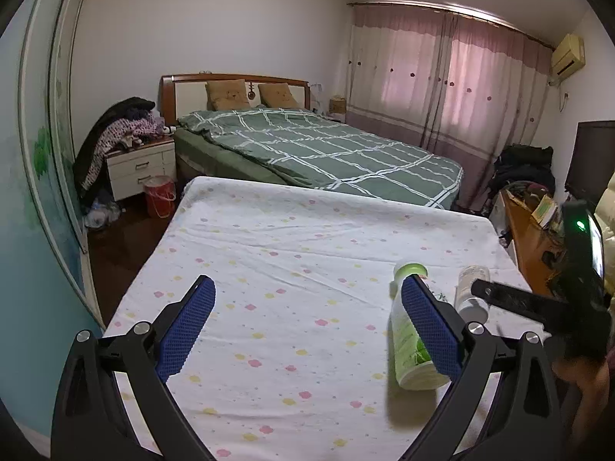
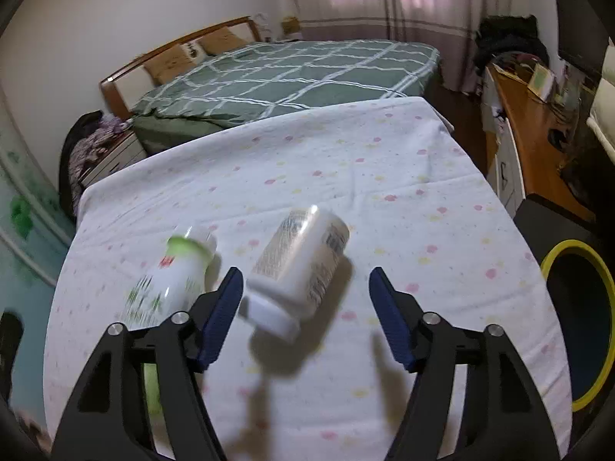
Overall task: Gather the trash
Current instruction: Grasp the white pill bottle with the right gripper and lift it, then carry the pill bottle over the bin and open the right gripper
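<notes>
Right tool (image 2: pixel 306 317) nearest, jaws wide apart, holding nothing; white bottle (image 2: pixel 301 265) lies on its side between the blue pads, cap toward the camera, left pad close beside the cap, touching or not I cannot tell; view blurred. Step in hand, by my judgement: the approach for a first pick; next move calls for settling lower, then closing across the body, which may roll. Left tool (image 1: pixel 307 322) also gaping and empty, level over the flowered worktop (image 1: pixel 269 238); green bottle (image 1: pixel 409 330) lying just outside its right pad. Yellow-rimmed bin (image 2: pixel 576 322) beside the worktop's right edge, probably the target. Beyond, a green bed (image 1: pixel 326 150).
</notes>
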A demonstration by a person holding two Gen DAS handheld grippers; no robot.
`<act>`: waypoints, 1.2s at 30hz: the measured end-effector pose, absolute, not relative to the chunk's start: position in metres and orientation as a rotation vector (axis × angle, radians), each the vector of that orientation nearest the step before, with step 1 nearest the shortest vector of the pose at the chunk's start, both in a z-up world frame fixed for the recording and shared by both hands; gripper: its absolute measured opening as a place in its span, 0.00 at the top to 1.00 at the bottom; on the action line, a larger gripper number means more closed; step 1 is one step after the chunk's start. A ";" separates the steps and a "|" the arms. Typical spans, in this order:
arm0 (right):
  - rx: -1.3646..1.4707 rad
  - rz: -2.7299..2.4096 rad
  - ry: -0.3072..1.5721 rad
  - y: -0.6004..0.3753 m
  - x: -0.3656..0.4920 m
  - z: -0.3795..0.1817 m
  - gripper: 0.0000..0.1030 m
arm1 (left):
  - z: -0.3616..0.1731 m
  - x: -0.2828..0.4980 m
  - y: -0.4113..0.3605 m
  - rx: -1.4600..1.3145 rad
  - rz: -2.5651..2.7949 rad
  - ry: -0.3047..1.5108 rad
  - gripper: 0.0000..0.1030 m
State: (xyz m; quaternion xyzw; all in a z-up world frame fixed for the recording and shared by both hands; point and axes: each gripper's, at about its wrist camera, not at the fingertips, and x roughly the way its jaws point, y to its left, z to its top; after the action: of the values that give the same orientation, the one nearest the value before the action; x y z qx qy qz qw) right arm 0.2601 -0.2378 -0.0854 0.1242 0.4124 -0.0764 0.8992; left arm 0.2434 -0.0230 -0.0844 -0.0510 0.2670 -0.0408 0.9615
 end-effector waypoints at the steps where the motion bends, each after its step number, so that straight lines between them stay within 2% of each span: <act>1: 0.259 -0.171 0.867 -0.236 0.265 -0.088 0.34 | -0.083 0.242 -0.025 -0.101 -0.083 0.540 0.07; 11: 0.245 -0.219 0.943 -0.232 0.287 -0.106 0.34 | -0.087 0.240 -0.031 -0.085 -0.091 0.536 0.07; 13: 0.251 -0.212 0.955 -0.234 0.289 -0.110 0.39 | -0.087 0.240 -0.032 -0.085 -0.091 0.537 0.07; 15: 0.240 -0.217 0.957 -0.234 0.289 -0.112 0.53 | -0.087 0.240 -0.031 -0.084 -0.090 0.536 0.07; 17: 0.250 -0.208 0.955 -0.236 0.286 -0.112 0.56 | -0.088 0.240 -0.032 -0.083 -0.091 0.539 0.07; 26: 0.289 -0.211 0.857 -0.267 0.239 -0.094 0.56 | -0.091 0.237 -0.036 -0.071 -0.099 0.543 0.07; 36: 0.347 -0.492 0.719 -0.371 0.155 -0.077 0.56 | -0.092 0.236 -0.040 -0.066 -0.111 0.546 0.07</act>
State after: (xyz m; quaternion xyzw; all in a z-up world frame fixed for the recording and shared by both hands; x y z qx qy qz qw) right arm 0.1547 -0.3710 -0.0769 0.1673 0.3467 -0.2371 0.8920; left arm 0.2359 -0.0401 -0.0919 -0.0325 0.2693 -0.0546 0.9610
